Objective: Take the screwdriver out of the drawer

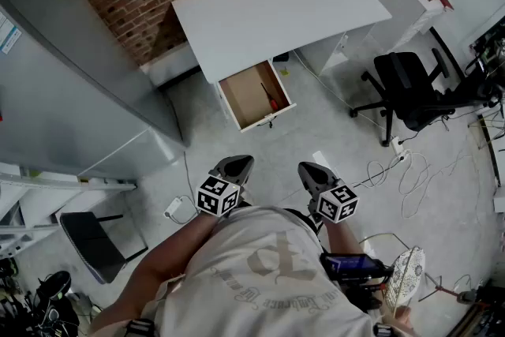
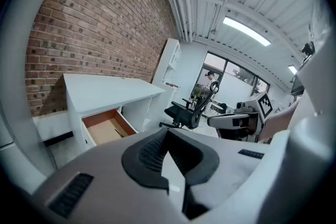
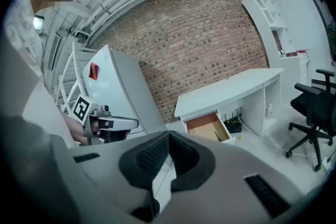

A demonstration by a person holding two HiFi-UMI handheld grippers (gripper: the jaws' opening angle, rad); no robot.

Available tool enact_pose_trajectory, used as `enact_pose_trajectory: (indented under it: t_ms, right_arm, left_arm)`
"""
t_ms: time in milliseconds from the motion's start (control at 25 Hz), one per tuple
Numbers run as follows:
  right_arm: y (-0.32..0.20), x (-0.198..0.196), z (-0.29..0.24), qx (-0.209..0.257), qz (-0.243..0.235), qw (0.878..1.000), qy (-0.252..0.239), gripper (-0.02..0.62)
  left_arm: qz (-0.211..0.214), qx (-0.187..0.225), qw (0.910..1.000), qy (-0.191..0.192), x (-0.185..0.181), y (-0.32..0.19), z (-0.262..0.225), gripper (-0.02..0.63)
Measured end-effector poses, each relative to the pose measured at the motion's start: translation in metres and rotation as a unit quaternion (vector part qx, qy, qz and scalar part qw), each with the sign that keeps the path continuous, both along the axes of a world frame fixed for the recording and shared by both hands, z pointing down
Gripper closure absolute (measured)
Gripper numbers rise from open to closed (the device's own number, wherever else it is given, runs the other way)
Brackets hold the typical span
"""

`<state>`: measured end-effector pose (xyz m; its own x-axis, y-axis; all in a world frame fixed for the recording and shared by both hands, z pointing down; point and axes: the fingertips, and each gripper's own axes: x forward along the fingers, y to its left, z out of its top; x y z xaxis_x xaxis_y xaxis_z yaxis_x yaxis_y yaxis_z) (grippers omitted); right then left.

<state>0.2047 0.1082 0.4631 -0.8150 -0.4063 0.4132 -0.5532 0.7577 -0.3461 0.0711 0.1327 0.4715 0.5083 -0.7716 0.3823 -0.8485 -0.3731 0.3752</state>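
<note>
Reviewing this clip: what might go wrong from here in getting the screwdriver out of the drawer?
1. The screwdriver is slim and lies flat in the open drawer, near a side wall; the jaws may slip off it or knock the wall.
2. The left gripper and right gripper are both shut and far off; reaching in shut would only push it.
3. Loose cables on the floor might catch a foot.
</note>
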Motion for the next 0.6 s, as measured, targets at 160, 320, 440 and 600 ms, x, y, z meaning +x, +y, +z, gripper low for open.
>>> enact_pose_trajectory:
  t_ms: [160, 320, 440, 600]
  right_arm:
    - [0.006, 0.007, -0.006, -0.003, 0.002, 1.0, -0.004, 0.572]
    - [0.008, 0.012, -0.006, -0.005, 0.005, 1.0, -0.009, 0.572]
    - [0.01, 0.016, -0.004, -0.007, 0.007, 1.0, -0.005, 0.572]
    - [0.009, 0.017, -0.007, -0.008, 0.015, 1.0, -0.01, 0.572]
  left_arm:
    - [-0.003, -0.004, 1.0, -0.002, 0.005, 0.004, -0.005, 0.588]
    - [-0.004, -0.006, 1.0, -0.004, 0.011, 0.007, -0.005, 0.588]
    - [-0.003, -0.007, 1.0, -0.005, 0.015, 0.01, -0.004, 0.586]
    - [-0.001, -0.007, 1.0, -0.005, 0.018, 0.012, -0.006, 0.587]
